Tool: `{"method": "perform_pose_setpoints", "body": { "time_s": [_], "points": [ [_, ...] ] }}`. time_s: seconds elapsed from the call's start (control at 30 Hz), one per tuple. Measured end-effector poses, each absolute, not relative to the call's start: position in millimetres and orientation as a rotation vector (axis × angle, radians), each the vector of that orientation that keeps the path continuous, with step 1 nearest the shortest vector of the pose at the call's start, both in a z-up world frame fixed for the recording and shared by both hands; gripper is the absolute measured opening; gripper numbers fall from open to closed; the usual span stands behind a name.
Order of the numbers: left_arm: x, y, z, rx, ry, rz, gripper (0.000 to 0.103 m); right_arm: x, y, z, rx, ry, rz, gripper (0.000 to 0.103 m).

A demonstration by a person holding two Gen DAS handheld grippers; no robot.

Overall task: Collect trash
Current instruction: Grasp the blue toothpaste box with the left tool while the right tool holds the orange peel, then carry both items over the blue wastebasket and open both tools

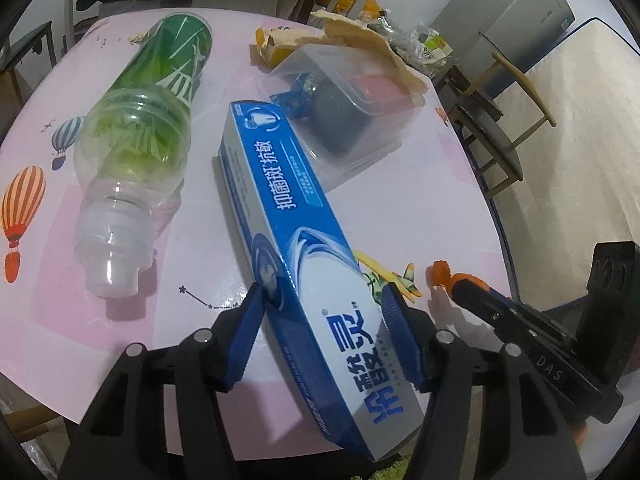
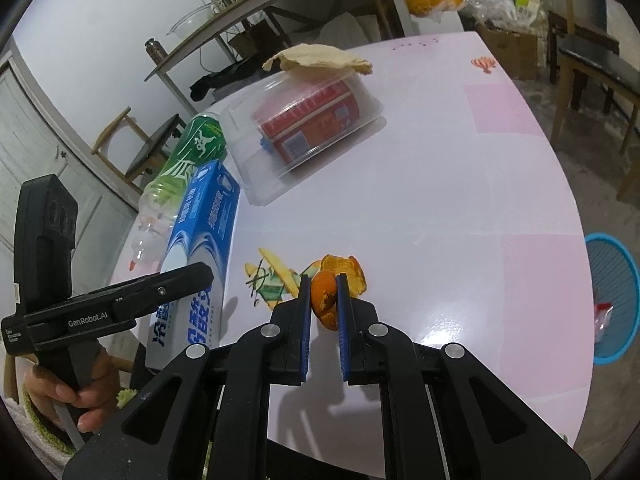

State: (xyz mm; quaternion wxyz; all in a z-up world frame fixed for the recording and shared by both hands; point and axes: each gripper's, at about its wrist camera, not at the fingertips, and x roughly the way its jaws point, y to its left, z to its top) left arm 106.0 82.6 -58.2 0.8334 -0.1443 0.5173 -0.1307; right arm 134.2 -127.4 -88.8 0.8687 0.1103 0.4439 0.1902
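The left gripper (image 1: 322,316) has its jaws astride the near end of the toothpaste box (image 1: 296,240), one blue pad on each long side and pressing or all but pressing the card; I cannot tell for sure that the grip is firm. The box runs lengthwise straight away from these jaws, its near end hanging over the edge of the surface (image 1: 420,216), so the left hand is plainly the one placed for it. The right gripper (image 2: 323,296) is clenched on a piece of orange peel (image 2: 325,300), with a second scrap of peel (image 2: 352,276) lying just beyond its jaws. Left of the box lies a plastic bottle (image 1: 140,148) with a green label, roughly parallel to it; beyond the box sits a clear plastic container (image 1: 344,112) with a torn paper scrap (image 1: 368,44) on top. Past the surface's right edge, on the floor, stands a blue basket (image 2: 612,296), likely the bin, nearer the right hand.
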Motion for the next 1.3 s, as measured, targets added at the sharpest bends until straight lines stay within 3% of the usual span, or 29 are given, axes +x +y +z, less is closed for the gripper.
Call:
{"method": "perform_pose_setpoints", "body": {
  "time_s": [0.53, 0.93, 1.3],
  "points": [
    [115, 76, -60, -0.301, 1.124, -0.242, 0.059, 132, -126, -93, 0.195, 0.912, 0.377, 0.011],
    [86, 97, -52, -0.341, 1.103, -0.234, 0.04, 132, -130, -93, 0.209, 0.912, 0.376, 0.011],
    [38, 118, -46, -0.384, 1.105, -0.292, 0.035, 134, -130, -91, 0.228, 0.917, 0.4, 0.01]
  ]
}}
